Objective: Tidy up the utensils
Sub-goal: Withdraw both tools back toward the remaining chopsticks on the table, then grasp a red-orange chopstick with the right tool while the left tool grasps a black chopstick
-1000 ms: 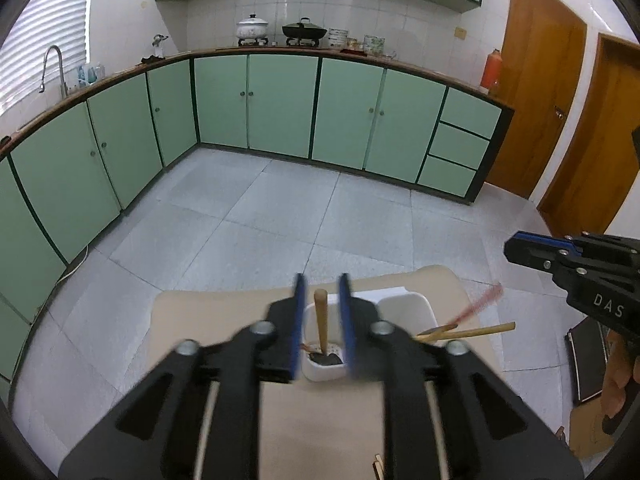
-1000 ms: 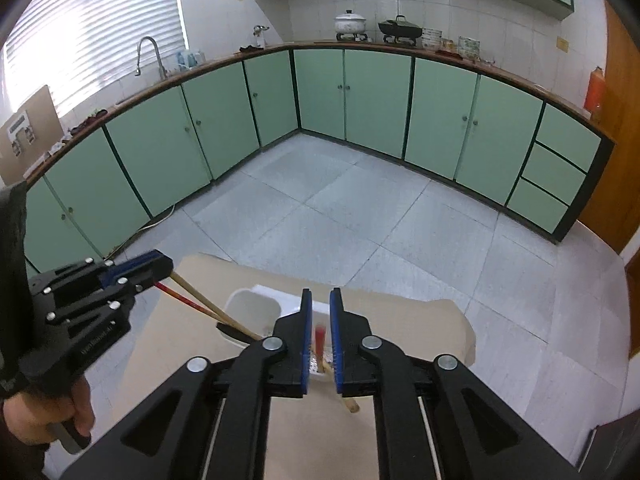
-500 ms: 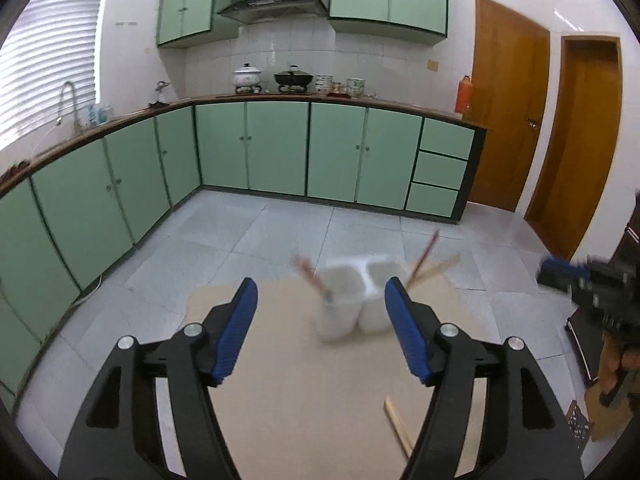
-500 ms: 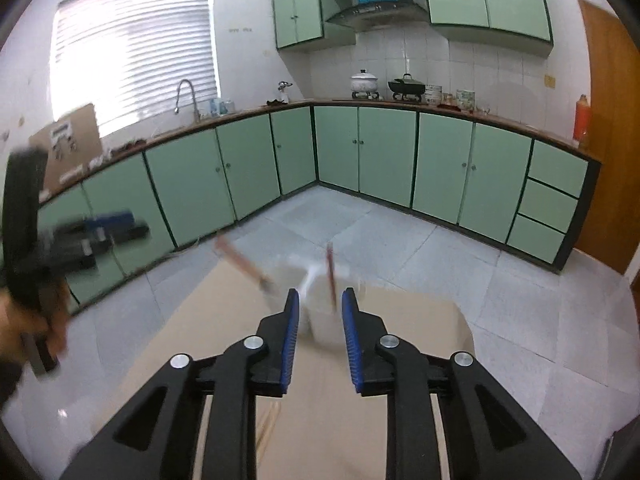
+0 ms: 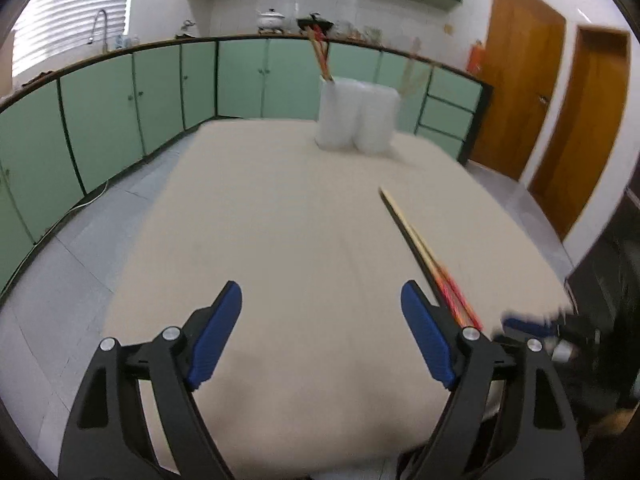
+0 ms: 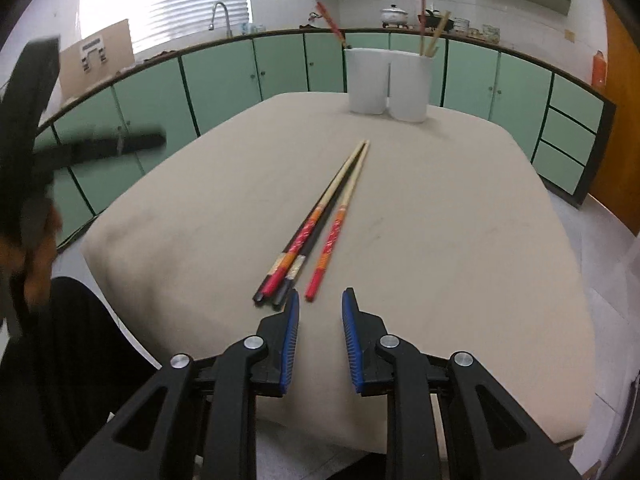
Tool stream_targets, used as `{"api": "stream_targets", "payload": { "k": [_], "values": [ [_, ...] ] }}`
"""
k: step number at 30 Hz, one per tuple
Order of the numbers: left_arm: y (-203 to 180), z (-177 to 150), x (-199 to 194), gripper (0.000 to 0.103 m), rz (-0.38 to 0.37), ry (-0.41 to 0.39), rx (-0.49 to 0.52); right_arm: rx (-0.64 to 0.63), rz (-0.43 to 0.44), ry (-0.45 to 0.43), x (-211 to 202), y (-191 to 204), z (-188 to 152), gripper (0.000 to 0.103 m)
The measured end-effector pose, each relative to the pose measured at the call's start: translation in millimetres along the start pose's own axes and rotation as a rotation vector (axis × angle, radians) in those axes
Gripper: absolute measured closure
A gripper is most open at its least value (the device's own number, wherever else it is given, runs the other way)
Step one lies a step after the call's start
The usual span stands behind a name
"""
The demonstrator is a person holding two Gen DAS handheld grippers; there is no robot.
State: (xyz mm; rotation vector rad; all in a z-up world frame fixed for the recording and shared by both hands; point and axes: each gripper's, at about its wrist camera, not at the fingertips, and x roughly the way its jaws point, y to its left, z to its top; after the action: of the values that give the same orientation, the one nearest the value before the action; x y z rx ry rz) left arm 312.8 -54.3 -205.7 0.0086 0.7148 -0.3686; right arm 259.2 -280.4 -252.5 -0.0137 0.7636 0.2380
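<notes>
Three chopsticks [image 6: 320, 220] with red and orange ends lie side by side on the beige table [image 6: 440, 220]; they also show in the left wrist view [image 5: 424, 248]. A white two-cup holder [image 6: 388, 80] stands at the far edge with chopsticks upright in both cups; it shows in the left wrist view [image 5: 356, 116] too. My right gripper [image 6: 318, 304] is partly open and empty, just short of the chopsticks' near ends. My left gripper [image 5: 320, 300] is wide open and empty, low over the near table, left of the chopsticks.
Green kitchen cabinets [image 6: 224, 76] run along the walls around the table. Wooden doors [image 5: 520, 96] stand at the right. The other gripper shows blurred at the left of the right wrist view [image 6: 80, 148] and at the right of the left wrist view [image 5: 536, 328].
Both grippers let go of chopsticks into the holder, opened and pulled back to the near side of the table. The right gripper now sits low behind the lying chopsticks.
</notes>
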Motion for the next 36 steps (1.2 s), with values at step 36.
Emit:
{"api": "stream_targets", "payload": {
  "k": [36],
  "values": [
    [-72.6, -38.9, 52.6, 0.019, -0.066, 0.111, 0.161, 0.09, 0.015, -0.002, 10.3, -43.5, -1.0, 0.085]
  ]
}}
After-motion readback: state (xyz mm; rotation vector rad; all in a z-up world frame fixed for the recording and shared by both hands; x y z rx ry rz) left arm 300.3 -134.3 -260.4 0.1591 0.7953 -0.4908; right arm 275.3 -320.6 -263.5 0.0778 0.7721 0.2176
